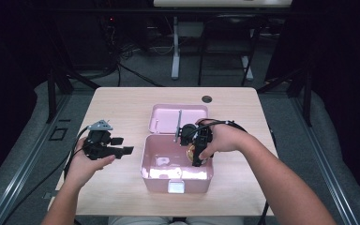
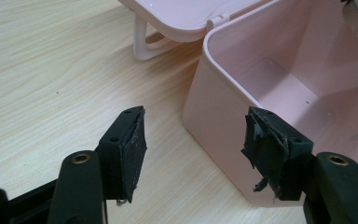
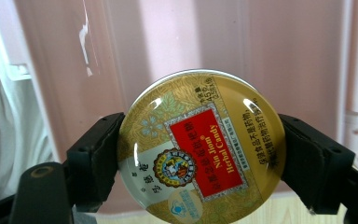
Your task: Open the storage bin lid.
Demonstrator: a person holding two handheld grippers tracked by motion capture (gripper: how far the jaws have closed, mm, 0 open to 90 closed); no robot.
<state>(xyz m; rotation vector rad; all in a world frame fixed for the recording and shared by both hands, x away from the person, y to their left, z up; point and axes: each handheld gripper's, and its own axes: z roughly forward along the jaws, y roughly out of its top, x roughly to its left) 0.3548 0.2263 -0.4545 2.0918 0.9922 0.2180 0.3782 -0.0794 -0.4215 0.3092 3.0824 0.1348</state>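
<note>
A pink plastic box [image 1: 168, 174] stands open in the middle of the table, its lid [image 1: 168, 117] folded back behind it. My right gripper [image 1: 198, 154] points down into the box's right side and is shut on a round gold candy tin [image 3: 200, 147] with a red label; the tin [image 1: 191, 151] shows just above the box floor. My left gripper [image 1: 121, 146] rests to the left of the box, open and holding nothing. In the left gripper view its fingertips [image 2: 133, 140] flank the box's near corner [image 2: 214, 107] without touching it.
The wooden table [image 1: 117, 103] has a small round cable hole [image 1: 206, 99] at its back edge. A white latch [image 1: 176, 186] sits on the box's front wall. Dark floor, cables and a desk frame lie beyond the table.
</note>
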